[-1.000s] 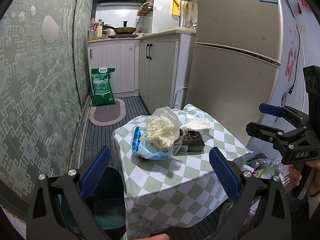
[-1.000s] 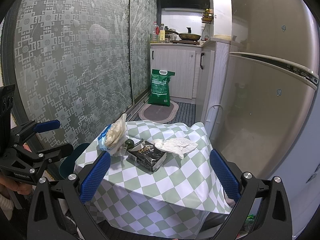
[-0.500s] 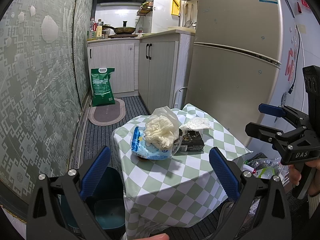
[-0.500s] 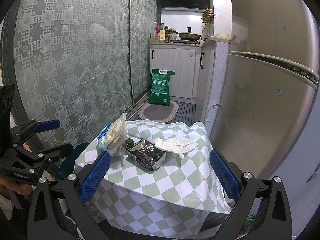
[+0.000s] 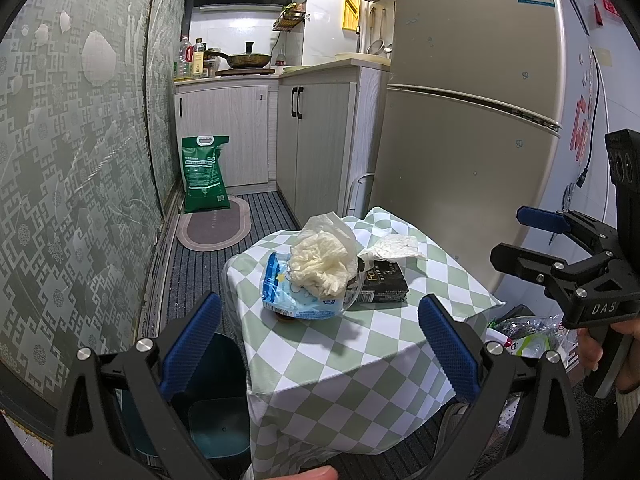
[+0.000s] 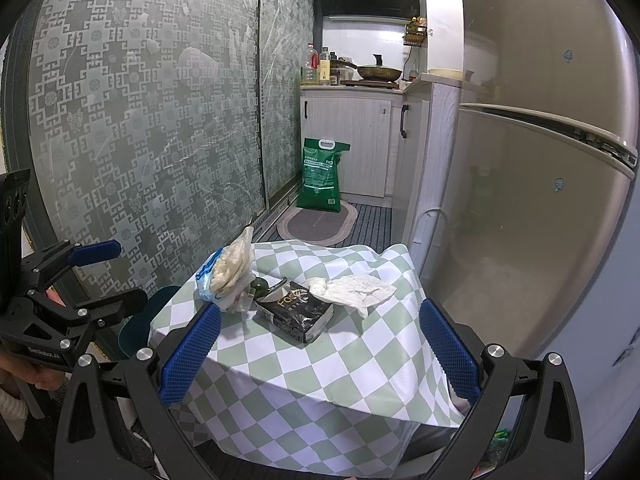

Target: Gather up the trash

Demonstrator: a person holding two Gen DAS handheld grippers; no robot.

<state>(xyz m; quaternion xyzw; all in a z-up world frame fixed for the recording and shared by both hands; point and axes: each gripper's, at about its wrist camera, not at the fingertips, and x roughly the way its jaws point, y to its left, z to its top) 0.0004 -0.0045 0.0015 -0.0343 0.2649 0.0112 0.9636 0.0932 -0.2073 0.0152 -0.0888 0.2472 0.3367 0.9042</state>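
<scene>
Left wrist view: the left claw is spread wide and grasps nothing, near the checkered counter. On the counter lie a blue wrapper with a crumpled plastic bag on top, a black box to their right, and a white tissue beyond. A teal bin stands lower left.

Right wrist view: the right claw is likewise released and empty, the black box between its fingers, the tissue just beyond.
</scene>
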